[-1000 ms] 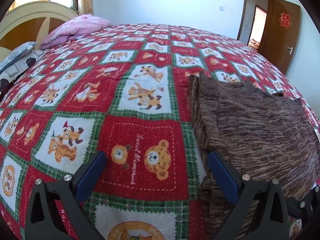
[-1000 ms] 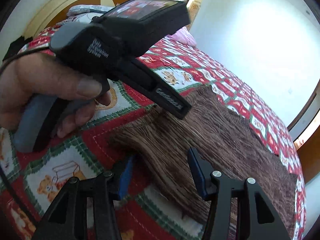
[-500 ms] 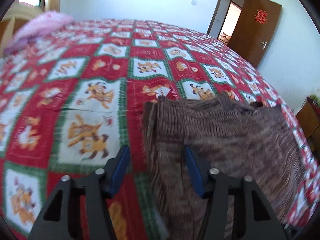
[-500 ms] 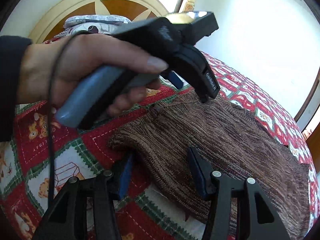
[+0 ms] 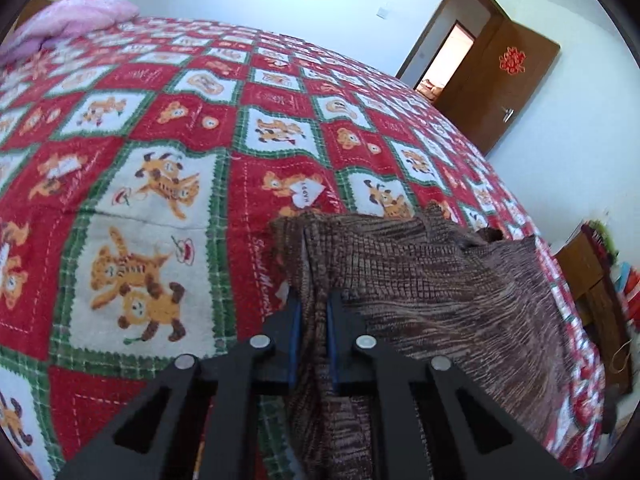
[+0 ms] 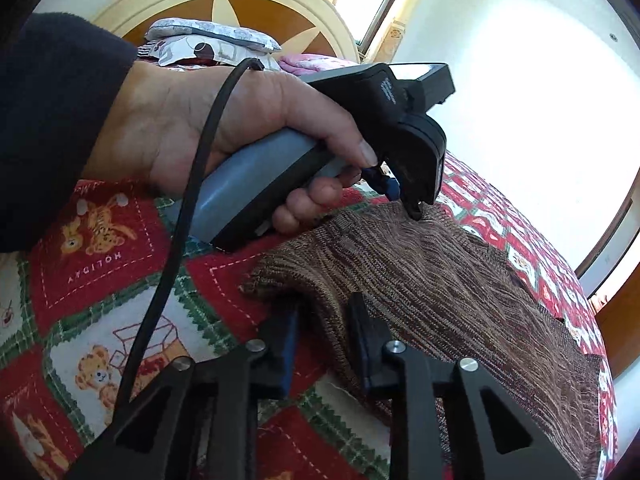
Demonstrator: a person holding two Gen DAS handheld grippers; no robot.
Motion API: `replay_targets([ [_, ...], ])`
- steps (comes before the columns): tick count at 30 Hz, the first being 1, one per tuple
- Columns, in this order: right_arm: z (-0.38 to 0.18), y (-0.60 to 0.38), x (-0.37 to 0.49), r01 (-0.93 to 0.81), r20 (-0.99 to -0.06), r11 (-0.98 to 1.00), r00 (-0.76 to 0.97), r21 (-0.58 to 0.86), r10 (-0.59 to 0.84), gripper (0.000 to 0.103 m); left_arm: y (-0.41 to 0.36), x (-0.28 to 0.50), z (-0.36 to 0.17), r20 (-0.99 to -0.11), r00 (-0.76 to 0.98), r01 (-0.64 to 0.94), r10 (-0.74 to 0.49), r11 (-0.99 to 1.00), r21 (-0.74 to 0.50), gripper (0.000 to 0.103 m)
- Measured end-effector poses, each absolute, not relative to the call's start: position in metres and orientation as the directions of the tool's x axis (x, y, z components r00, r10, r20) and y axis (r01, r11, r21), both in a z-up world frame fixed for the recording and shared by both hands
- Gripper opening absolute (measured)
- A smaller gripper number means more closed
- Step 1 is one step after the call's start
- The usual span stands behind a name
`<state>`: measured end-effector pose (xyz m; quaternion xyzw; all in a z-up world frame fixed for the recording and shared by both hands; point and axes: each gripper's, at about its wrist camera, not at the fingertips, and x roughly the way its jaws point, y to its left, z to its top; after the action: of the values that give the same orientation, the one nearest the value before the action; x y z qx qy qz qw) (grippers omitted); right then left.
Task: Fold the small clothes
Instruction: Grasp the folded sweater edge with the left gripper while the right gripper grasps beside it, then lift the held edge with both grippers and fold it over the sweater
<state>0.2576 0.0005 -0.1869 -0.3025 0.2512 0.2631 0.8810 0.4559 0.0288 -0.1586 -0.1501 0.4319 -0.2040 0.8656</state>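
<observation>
Lying on the red bear blanket (image 5: 168, 168) on the bed is a brown knit top (image 5: 460, 292). The left gripper (image 5: 312, 320) pinches a bunched fold at the top's corner, lifting it a little. The right gripper (image 6: 322, 340) sits at another corner, its fingers partly spread around the edge, one finger under the cloth. A pink pillow (image 5: 80, 20) lies far back.
</observation>
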Motion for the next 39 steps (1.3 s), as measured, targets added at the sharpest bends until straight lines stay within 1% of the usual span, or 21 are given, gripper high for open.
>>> replay_targets([
  [1,-0.186,-0.001,0.258,-0.612,-0.601,0.684,0.737,-0.398,0.309,0.013,0.032,0.457,-0.160,-0.682,0.538,0.216,-0.496,0.863,-0.457,0.011],
  [2,-0.185,0.000,0.261,-0.609,-0.603,0.688,0.737,-0.395,0.306,0.010,0.035,0.458,-0.162,-0.679,0.530,0.203,-0.508,0.854,-0.480,0.011],
  [4,-0.180,-0.002,0.265,-0.612,-0.612,0.697,0.728,-0.374,0.311,0.008,0.037,0.460,-0.162,-0.686,0.511,0.181,-0.518,0.845,-0.503,0.011],
  [9,-0.159,-0.016,0.265,-0.613,-0.607,0.727,0.716,-0.308,0.346,0.008,0.036,0.456,-0.151,-0.715,0.495,0.137,-0.494,0.857,-0.497,0.008],
  [13,-0.140,-0.037,0.270,-0.612,-0.627,0.773,0.671,-0.168,0.395,0.008,0.039,0.449,-0.139,-0.693,0.500,0.127,-0.519,0.836,-0.534,0.008],
  [15,-0.129,-0.050,0.272,-0.600,-0.622,0.791,0.667,-0.121,0.411,0.008,0.039,0.447,-0.131,-0.684,0.507,0.129,-0.524,0.831,-0.541,0.008],
  [19,-0.104,-0.073,0.275,-0.579,-0.594,0.814,0.670,-0.043,0.445,0.007,0.037,0.441,-0.112,-0.635,0.534,0.133,-0.558,0.798,-0.588,0.008],
  [21,-0.097,-0.086,0.274,-0.570,-0.583,0.822,0.674,-0.018,0.454,0.007,0.035,0.438,-0.102,-0.597,0.558,0.127,-0.577,0.770,-0.625,0.008],
  [23,-0.090,-0.101,0.276,-0.553,-0.577,0.833,0.676,0.014,0.459,0.007,0.028,0.435,-0.091,-0.563,0.577,0.137,-0.592,0.750,-0.648,0.008],
  [32,-0.077,-0.173,0.276,-0.475,-0.558,0.866,0.682,0.155,0.473,0.007,-0.032,0.435,-0.047,-0.498,0.579,0.242,-0.646,0.719,-0.651,0.007],
  [39,-0.077,-0.224,0.275,-0.401,-0.562,0.878,0.677,0.261,0.476,0.006,-0.085,0.440,-0.033,-0.494,0.542,0.325,-0.680,0.711,-0.624,0.007],
])
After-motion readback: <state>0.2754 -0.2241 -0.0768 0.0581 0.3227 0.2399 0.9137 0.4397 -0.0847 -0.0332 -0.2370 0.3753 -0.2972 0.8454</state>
